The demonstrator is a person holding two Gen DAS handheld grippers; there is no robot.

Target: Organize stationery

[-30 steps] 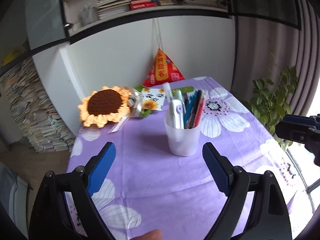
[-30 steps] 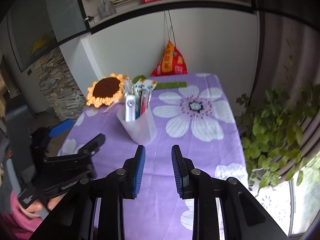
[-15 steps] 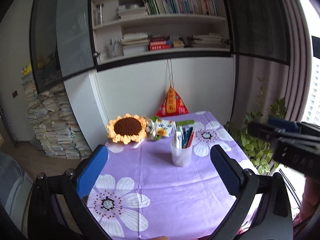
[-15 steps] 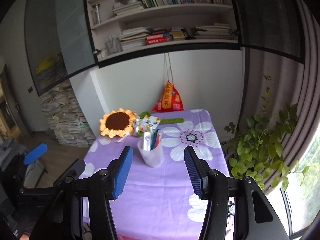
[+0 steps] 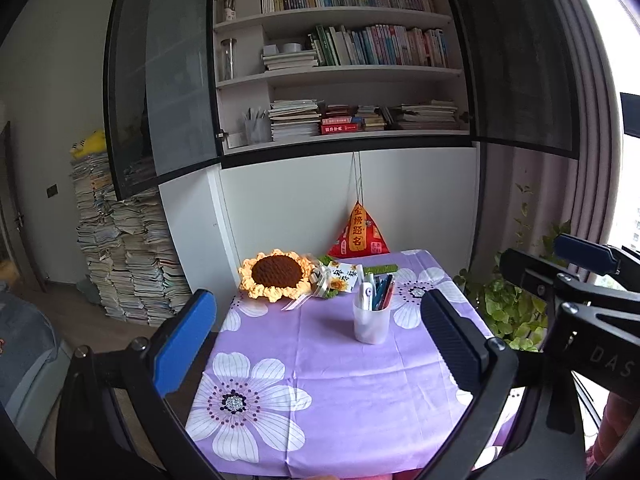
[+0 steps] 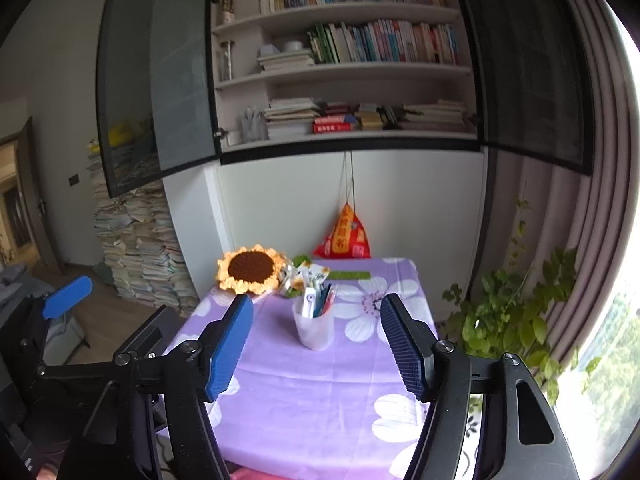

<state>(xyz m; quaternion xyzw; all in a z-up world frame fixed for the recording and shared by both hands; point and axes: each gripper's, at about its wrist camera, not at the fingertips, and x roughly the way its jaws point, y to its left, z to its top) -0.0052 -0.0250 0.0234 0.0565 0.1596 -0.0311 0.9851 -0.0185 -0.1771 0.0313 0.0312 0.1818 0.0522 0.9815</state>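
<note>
Both grippers rose; only left view [image 5: 316, 340] shows sleeve [image 5: 612, 428].

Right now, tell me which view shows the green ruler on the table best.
The right wrist view: the green ruler lies unobstructed along the table's far edge, nearly its whole length visible. In the left wrist view the ruler shows only as a short stub, its near end hidden behind the pen cup.

Red pouch [image 5: 359, 237] with yellow strip reading 金榜题名, "DAS" (cut off) on the right tool [image 5: 610, 364]
</note>
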